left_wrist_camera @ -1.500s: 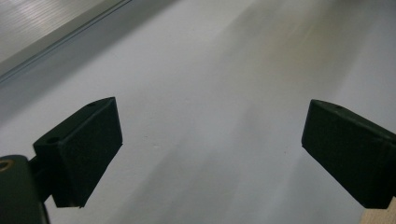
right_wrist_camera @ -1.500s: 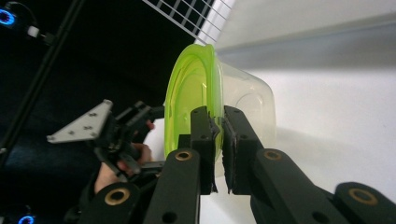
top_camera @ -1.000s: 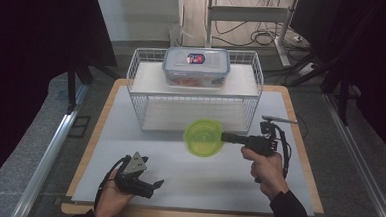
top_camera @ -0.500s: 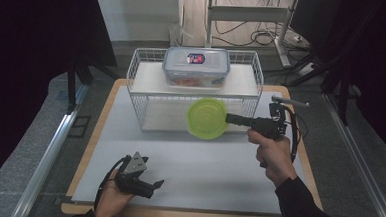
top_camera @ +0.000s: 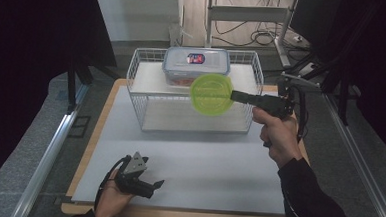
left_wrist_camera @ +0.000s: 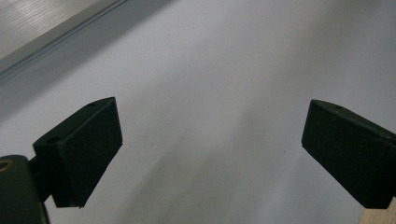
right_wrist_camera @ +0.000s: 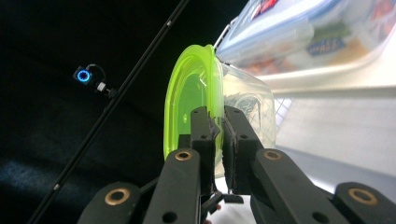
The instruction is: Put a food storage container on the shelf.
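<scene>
Right claw [top_camera: 234, 95], clamped on green-lidded container [top_camera: 212, 93], higher now, seemingly before wire rack [top_camera: 142, 66].

Right gripper [top_camera: 236, 96] raised, jaws pinched; left gripper [top_camera: 157, 185] low, jaws apart

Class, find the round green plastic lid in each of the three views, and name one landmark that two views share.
High view: round green plastic lid, centre, before the white wire rack, clamped by the right gripper.
Left gripper view: not in it.
Right gripper view: the lid stands edge-on at centre.
Shared landmark: clear lidded food box.
</scene>
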`<state>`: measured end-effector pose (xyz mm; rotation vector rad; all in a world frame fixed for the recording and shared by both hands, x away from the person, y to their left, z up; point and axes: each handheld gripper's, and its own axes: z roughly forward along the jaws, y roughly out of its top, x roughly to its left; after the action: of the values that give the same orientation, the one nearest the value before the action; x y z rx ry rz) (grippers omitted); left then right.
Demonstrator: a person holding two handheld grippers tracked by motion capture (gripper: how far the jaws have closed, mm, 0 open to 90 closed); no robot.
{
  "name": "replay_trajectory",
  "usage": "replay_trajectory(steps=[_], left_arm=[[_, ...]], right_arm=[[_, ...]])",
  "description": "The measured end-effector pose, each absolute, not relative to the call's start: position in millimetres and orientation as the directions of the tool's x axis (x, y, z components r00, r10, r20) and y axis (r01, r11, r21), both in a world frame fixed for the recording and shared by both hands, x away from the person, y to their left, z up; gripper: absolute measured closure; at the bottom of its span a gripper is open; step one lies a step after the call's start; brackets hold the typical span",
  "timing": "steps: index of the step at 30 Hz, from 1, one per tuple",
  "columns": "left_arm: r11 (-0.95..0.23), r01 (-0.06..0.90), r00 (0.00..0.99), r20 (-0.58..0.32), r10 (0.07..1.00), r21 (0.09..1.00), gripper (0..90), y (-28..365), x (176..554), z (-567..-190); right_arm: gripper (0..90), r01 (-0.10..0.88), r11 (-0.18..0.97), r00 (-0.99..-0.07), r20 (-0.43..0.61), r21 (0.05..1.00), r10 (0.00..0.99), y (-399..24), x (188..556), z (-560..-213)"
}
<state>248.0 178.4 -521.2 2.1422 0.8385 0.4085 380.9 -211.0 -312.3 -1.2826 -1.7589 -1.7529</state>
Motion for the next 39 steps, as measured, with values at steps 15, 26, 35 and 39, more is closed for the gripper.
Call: replay_trajectory(steps=[15,26,35,39], left_arm=[[-0.472,0.434,0.732,0.005,0.682,0.767,5.0,178.7,248.1,-521.5],[-0.471,0.430,0.735,0.004,0.678,0.771,5.0,179.1,248.3,-521.6],[-0.466,0.427,0.737,0.001,0.676,0.775,5.0,178.8,247.9,-521.2],[-0.461,0.429,0.736,-0.004,0.677,0.777,5.0,178.9,247.4,-520.9]], right_arm=[[84.1,0.762,-0.239,-0.509,0.785,0.602,0.354,-198.7,416.2,-286.8],[84.1,0.757,-0.282,-0.483,0.795,0.590,0.367,-181.4,445.6,-275.6],[84.0,0.766,-0.304,-0.438,0.806,0.567,0.399,-163.9,468.6,-272.6],[84.0,0.770,-0.314,-0.416,0.811,0.555,0.413,-154.6,478.1,-273.1]])
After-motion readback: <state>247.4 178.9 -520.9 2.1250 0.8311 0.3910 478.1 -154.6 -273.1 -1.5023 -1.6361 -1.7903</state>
